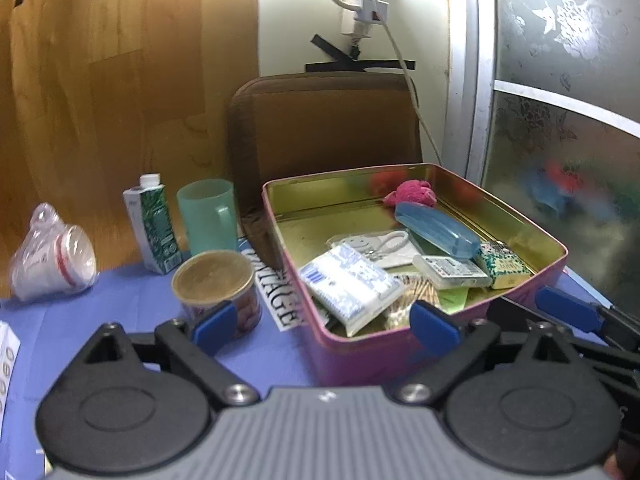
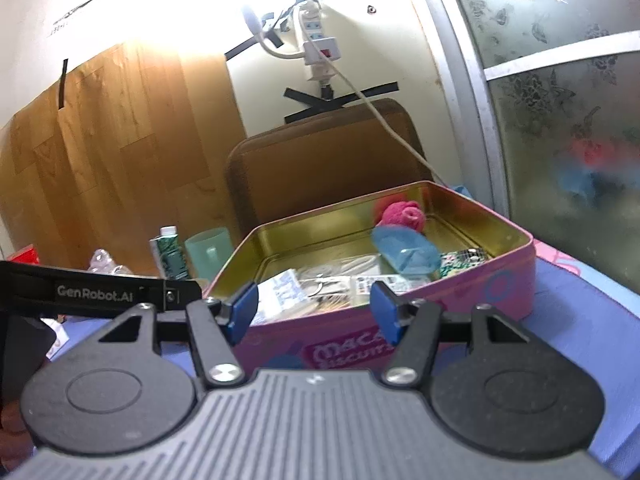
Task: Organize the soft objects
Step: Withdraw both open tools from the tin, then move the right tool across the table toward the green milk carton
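Left wrist view: my left gripper (image 1: 324, 322) and right gripper (image 2: 312, 312), both spread (empty), should descend squarely over the tin (image 1: 400, 344) toward the pink cloth (image 1: 410, 193).

Left hand-held gripper (image 1: 324, 326): black linkages, blue pads (image 1: 434, 326), silver screws, ribbed grey body.

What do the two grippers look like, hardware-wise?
Both match. The left gripper and right gripper each have a grey ribbed body, two round black housings, black linkage arms with silver screws, and blue pads on the fingertips. White "GenRobot.AI" lettering shows on the left gripper's black side, seen in the right wrist view. No cables or sleeves visible.
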